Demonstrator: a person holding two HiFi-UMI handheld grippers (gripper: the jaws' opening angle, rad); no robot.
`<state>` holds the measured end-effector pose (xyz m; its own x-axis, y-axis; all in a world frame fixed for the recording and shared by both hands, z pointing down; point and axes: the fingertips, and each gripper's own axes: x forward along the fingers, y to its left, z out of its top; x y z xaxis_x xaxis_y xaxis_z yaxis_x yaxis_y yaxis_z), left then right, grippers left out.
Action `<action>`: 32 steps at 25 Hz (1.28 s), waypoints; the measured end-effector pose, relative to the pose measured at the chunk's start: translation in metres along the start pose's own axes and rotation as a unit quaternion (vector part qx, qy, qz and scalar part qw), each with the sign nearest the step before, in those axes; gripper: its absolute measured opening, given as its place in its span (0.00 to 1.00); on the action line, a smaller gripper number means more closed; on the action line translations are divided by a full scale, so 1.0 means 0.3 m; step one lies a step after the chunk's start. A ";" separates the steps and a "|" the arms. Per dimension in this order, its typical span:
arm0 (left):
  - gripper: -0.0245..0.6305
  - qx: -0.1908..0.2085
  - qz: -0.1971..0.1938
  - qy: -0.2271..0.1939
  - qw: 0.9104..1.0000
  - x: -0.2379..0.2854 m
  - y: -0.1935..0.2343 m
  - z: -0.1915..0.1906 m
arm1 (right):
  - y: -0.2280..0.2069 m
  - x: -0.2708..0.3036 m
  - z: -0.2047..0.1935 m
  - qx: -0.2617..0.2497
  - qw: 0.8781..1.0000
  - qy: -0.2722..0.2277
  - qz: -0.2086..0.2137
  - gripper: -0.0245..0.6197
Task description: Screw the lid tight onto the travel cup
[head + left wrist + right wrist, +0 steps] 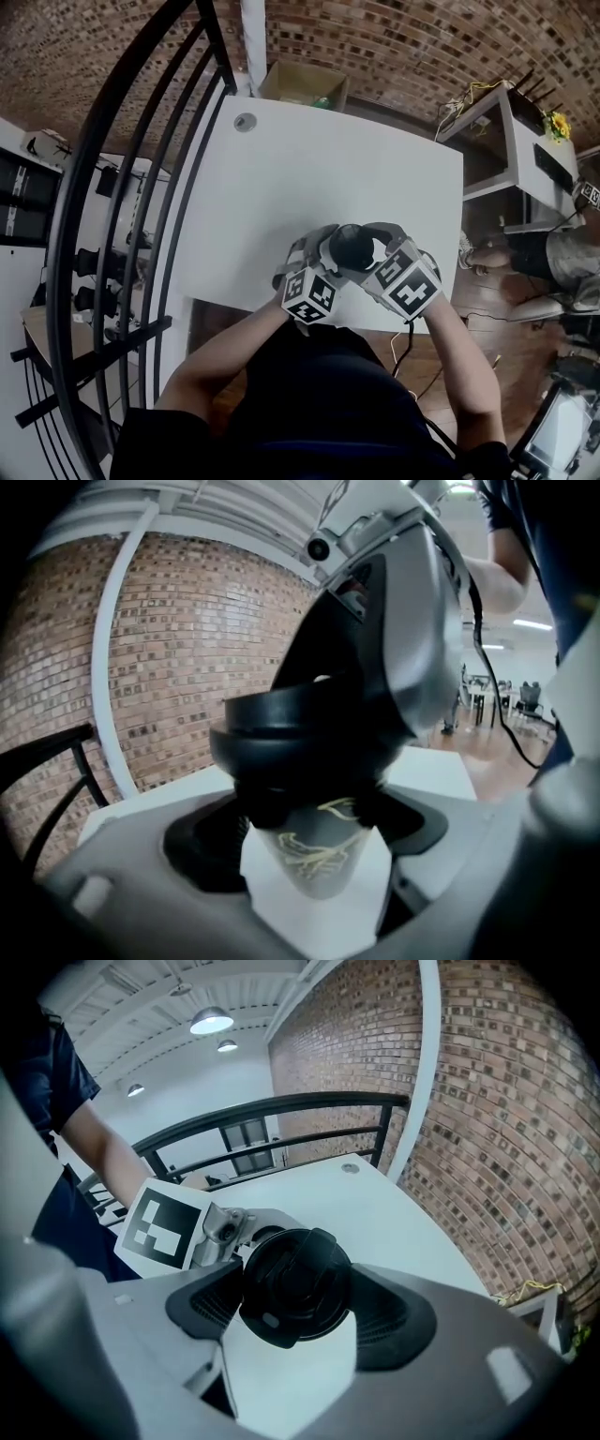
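Together, left tongs [309, 841] clamp the travel cup [317, 860]; right tongs [298, 1312], spread wide, grip its lid [295, 1279].

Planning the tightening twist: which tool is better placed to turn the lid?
Right. The right tool grips the lid by its rim, facing its top, so it can likely twist; the left tool is clamped on the travel cup below the lid, steadying it.

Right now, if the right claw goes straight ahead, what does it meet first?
The black lid, sitting between its jaws and apparently gripped; right behind that, the left claw.
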<state>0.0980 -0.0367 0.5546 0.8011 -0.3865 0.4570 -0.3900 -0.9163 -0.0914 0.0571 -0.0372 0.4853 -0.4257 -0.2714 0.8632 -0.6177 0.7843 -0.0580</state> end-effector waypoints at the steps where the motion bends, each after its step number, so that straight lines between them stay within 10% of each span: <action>1: 0.67 0.008 0.000 0.003 1.000 -0.003 0.000 -0.001 | 0.000 0.001 0.001 -0.003 1.000 0.002 -0.001 0.60; 7: 0.67 0.031 0.007 0.010 0.999 -0.106 0.005 -0.030 | 0.006 -0.009 0.016 -0.001 0.999 -0.034 -0.006 0.64; 11: 0.67 -0.034 0.039 0.006 0.999 -0.233 0.072 -0.063 | -0.023 -0.111 0.025 0.048 0.992 -0.118 -0.015 0.66; 15: 0.60 -0.121 0.097 -0.054 0.986 -0.392 0.190 0.025 | -0.125 -0.304 0.032 0.152 0.953 -0.257 -0.056 0.41; 18: 0.37 -0.162 0.119 -0.120 0.972 -0.490 0.248 0.187 | -0.187 -0.409 -0.009 0.232 0.909 -0.335 -0.083 0.09; 22: 0.05 -0.175 0.115 -0.176 0.962 -0.536 0.234 0.394 | -0.183 -0.456 -0.062 0.275 0.874 -0.386 -0.106 0.05; 32: 0.05 -0.145 0.095 -0.159 0.972 -0.506 0.095 0.495 | -0.146 -0.566 -0.101 0.248 0.847 -0.425 -0.202 0.05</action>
<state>0.0327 -0.0196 0.3513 0.7842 -0.6009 0.1546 -0.6190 -0.7749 0.1278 0.1765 -0.0087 0.3565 -0.3059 -0.9302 0.2029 -0.9384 0.2587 -0.2292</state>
